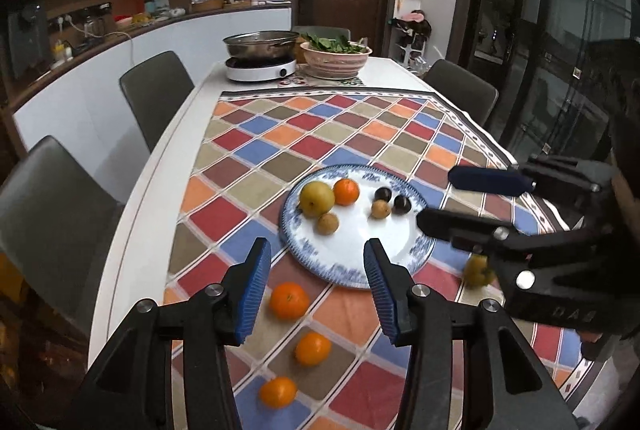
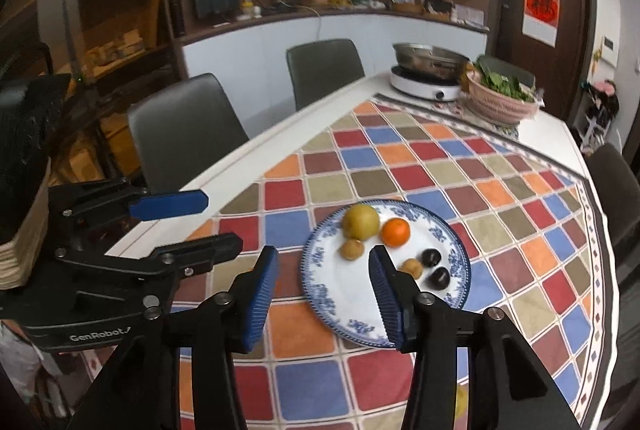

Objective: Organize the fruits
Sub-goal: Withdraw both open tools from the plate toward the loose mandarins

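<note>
A blue-and-white plate point(image 1: 352, 254) point(image 2: 340, 294) sits on the checked tablecloth. It holds a yellow pear point(image 1: 317, 198) point(image 2: 360, 222), an orange point(image 1: 346, 191) point(image 2: 395, 232), two small tan fruits and two dark plums point(image 1: 402, 204) point(image 2: 436, 277). Three oranges lie on the cloth near me: point(image 1: 289, 300), point(image 1: 313, 349), point(image 1: 277, 392). A yellow fruit point(image 1: 477, 270) lies right of the plate, partly hidden by the right gripper. My left gripper point(image 1: 318, 290) is open and empty, above the plate's near-left edge. My right gripper point(image 2: 324, 294) is open and empty over the plate's near edge; it also shows in the left wrist view point(image 1: 436, 198).
A steel pan on a white induction cooker point(image 1: 261, 68) point(image 2: 426, 86) and a bowl of greens point(image 1: 335, 58) point(image 2: 500, 98) stand at the table's far end. Grey chairs point(image 1: 156, 90) point(image 2: 184, 126) line the left side and another point(image 1: 460, 90) the right. The table edge runs along the left.
</note>
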Available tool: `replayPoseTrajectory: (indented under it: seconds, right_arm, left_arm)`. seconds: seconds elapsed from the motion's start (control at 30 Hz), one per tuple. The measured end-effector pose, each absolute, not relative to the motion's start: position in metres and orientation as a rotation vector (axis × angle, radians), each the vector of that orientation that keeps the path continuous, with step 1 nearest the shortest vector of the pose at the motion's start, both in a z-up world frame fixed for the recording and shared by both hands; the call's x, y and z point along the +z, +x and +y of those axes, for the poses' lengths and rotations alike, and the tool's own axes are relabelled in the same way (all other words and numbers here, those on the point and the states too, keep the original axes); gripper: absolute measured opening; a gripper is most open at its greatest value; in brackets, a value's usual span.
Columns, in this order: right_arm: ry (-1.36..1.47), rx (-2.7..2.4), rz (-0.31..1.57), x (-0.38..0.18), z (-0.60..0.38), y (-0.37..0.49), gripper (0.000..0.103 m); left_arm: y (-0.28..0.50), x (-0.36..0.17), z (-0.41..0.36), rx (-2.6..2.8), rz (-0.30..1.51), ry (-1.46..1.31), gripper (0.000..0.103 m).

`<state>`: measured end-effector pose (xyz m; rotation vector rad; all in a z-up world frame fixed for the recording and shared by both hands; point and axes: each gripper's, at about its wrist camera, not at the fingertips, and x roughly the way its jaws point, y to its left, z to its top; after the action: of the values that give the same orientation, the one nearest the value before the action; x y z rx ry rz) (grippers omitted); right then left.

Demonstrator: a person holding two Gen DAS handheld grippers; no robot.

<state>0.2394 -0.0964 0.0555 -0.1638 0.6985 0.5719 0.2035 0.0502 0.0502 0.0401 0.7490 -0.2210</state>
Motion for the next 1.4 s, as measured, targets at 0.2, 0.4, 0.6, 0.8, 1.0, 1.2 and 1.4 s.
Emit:
replayPoseTrajectory:
  seconds: [0.2, 0.4, 0.6, 0.8, 1.0, 1.2, 1.4]
  right_arm:
    - [-0.214, 0.585, 0.647, 0.059, -0.081, 0.213, 0.048]
    - [-0.241, 0.612, 0.627, 0.055, -0.067, 0.196, 0.048]
    - [-0.252, 0.651, 0.627, 0.041, -0.055, 0.187, 0.056]
    - [-0.295, 0.674, 0.654, 0.021, -0.042, 0.183, 0.056]
    - [-0.368, 0.694, 0.682, 0.001, -0.032, 0.18, 0.056]
    - [-0.424, 0.711, 0.719, -0.018, -0.023, 0.185, 0.056]
    - [-0.482, 0.745, 0.761, -0.038, -0.012, 0.192, 0.056]
  left_arm:
    - [0.173, 0.044, 0.067, -0.176, 0.739, 0.035, 0.051]
    - [0.147, 0.039, 0.079, -0.135, 0.724, 0.039, 0.055]
    - [0.127, 0.024, 0.089, -0.104, 0.714, 0.048, 0.059]
    - [0.116, 0.005, 0.096, -0.103, 0.707, 0.042, 0.059]
    - [0.115, -0.016, 0.098, -0.124, 0.731, 0.057, 0.06]
    - [0.124, -0.037, 0.103, -0.155, 0.778, 0.036, 0.059]
    - [0.129, -0.055, 0.102, -0.199, 0.809, 0.066, 0.059]
